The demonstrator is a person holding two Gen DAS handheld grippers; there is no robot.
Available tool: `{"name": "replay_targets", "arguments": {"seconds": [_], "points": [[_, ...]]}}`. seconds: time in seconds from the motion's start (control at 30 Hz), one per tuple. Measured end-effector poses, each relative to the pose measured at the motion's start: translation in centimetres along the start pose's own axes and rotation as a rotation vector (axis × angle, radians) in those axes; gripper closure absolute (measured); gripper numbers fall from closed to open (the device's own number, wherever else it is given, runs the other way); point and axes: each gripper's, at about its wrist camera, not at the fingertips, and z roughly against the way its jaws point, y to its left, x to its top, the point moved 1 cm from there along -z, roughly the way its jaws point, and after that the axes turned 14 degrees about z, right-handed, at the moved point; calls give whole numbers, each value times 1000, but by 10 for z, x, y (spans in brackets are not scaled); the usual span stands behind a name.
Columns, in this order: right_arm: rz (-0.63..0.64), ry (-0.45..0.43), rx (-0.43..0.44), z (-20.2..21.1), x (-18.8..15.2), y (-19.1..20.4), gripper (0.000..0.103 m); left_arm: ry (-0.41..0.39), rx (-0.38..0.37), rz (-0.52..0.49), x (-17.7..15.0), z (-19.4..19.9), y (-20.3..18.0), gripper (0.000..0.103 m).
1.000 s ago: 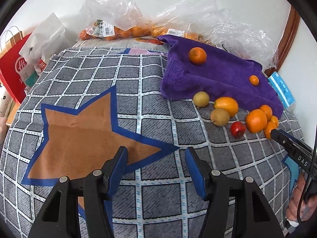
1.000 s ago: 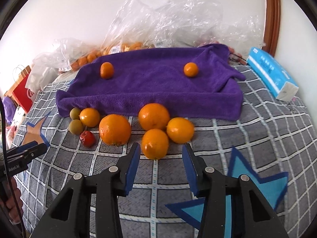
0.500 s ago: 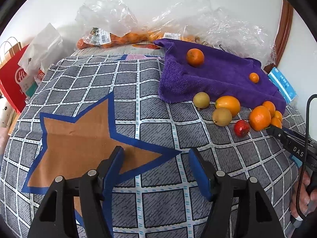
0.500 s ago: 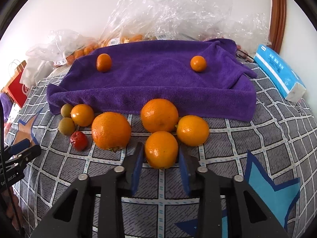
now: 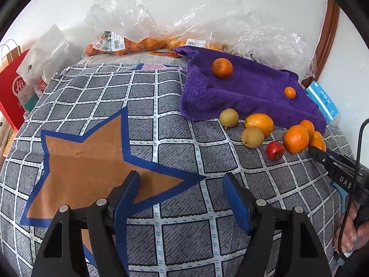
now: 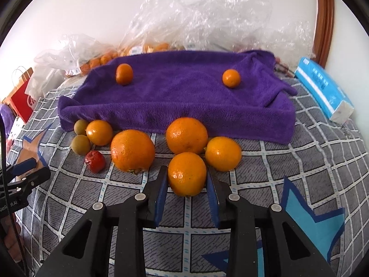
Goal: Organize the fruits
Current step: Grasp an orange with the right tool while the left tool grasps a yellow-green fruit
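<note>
My right gripper (image 6: 187, 173) is shut on an orange (image 6: 186, 168) that rests on the checked cloth (image 6: 276, 161), in front of a purple towel (image 6: 184, 97). Around it lie three more oranges (image 6: 132, 150), a smaller one (image 6: 99, 132), two greenish-brown fruits (image 6: 80, 144) and a small red fruit (image 6: 95, 158). Two small oranges (image 6: 124, 73) sit apart on the towel. My left gripper (image 5: 180, 176) hangs over the brown star (image 5: 87, 161), left of the fruit; its jaws are opening with nothing between them.
Clear plastic bags (image 5: 129, 43) holding small oranges lie against the back wall. A blue tissue pack (image 6: 322, 90) sits right of the towel. A red paper bag (image 5: 13, 92) stands beyond the left edge. A hand (image 5: 352, 230) holds the right gripper.
The right gripper moved forward around the nearest orange and closed on it. The left gripper's jaws spread wider while it stayed over the star.
</note>
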Motion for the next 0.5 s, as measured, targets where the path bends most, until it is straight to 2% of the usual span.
{"name": "replay_targets", "arguments": {"seconds": [0.23,0.37,0.43,0.5], "points": [[5,-22,0,10,-5,0,71,17,-35,-17,-4,10,-2,38],[-2,-26,-7,15,-10,-6,71,32,-110,-41,-1,10,-26,38],[-1,-26,-30,18,-14,-10,71,37,-117,-55,1,3,-39,38],[-4,-28,-51,22,-20,-17,71,42,-122,-63,4,-3,-50,43]]}}
